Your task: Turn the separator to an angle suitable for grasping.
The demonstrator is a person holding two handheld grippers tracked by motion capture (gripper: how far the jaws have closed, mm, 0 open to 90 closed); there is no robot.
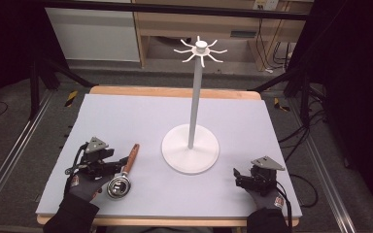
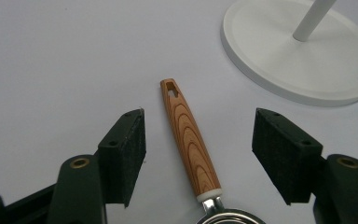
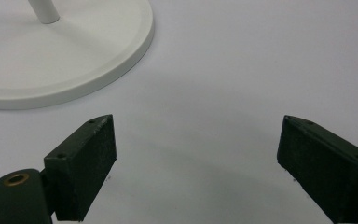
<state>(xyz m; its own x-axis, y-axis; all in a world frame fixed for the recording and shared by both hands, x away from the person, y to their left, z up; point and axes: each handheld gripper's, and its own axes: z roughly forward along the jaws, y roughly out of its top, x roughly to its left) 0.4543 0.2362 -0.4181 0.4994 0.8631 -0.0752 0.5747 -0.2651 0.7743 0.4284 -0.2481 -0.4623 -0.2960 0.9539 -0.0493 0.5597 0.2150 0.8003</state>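
A small metal strainer (image 1: 118, 187) with a wooden handle (image 1: 132, 157) lies flat on the pale mat at the front left. My left gripper (image 1: 117, 161) is open beside it. In the left gripper view the handle (image 2: 186, 135) runs up between the two spread jaws of that gripper (image 2: 198, 128) without touching either pad, and its slotted end points away from me. My right gripper (image 1: 238, 177) rests at the front right, open and with nothing in it (image 3: 196, 140). A white stand (image 1: 190, 150) with a tall pole rises mid-table.
The stand's top carries a ring of thin white hooks (image 1: 200, 48). Its round base (image 2: 298, 60) sits close to the right of the handle, and it lies ahead and left of the right gripper (image 3: 51, 60). The pale mat (image 1: 126, 116) covers the wooden table.
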